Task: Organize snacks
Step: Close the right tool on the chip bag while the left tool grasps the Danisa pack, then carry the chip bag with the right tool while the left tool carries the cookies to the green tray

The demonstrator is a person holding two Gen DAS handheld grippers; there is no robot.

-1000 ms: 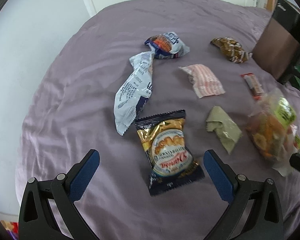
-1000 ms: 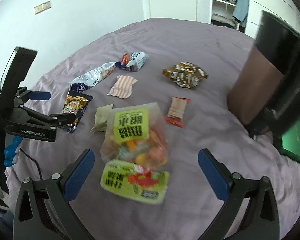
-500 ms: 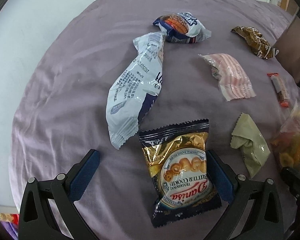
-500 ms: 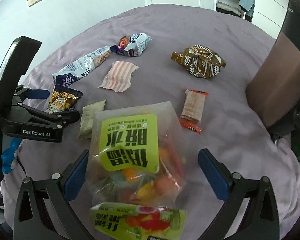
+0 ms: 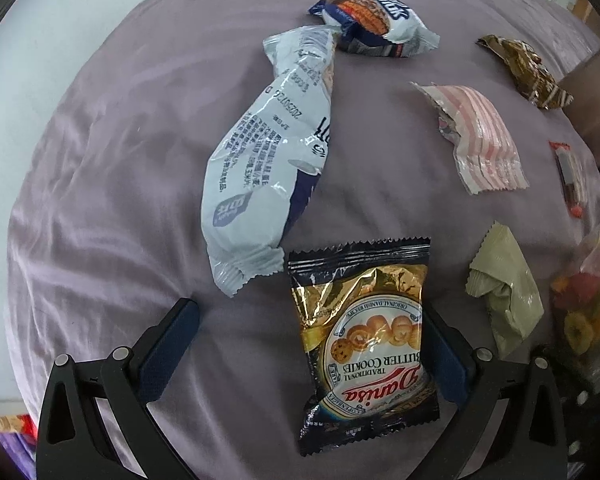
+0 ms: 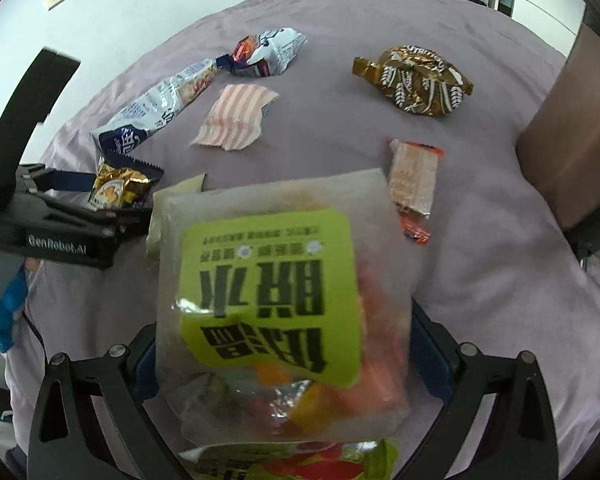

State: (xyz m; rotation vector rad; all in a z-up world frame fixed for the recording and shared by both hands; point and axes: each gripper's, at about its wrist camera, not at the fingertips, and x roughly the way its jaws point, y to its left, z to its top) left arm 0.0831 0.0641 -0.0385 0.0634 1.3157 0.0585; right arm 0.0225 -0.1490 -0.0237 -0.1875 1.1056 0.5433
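Both tongs are spread wide and neither yet clamps anything. Left tongs [image 5: 308,344] straddle the black-and-gold foil butter cookie packet [image 5: 364,336], its right edge against the right finger, the left finger well apart. Right tongs [image 6: 284,360] bracket the clear plastic bag of mixed snacks with a lime-green label [image 6: 276,304], which fills the gap between the fingers.

Judging by the spread, sorting has barely begun: every snack lies loose on the mauve bedsheet [image 5: 100,208], including the long pale-blue wrapper [image 5: 268,160], pink-striped sachet [image 5: 480,140], olive-green sachet [image 5: 508,292], brown-and-gold crinkled bag [image 6: 416,80] and orange-ended wafer bar [image 6: 414,184]. A dark bin-like box [image 6: 572,140] stands at the bed's right edge; its contents are hidden.
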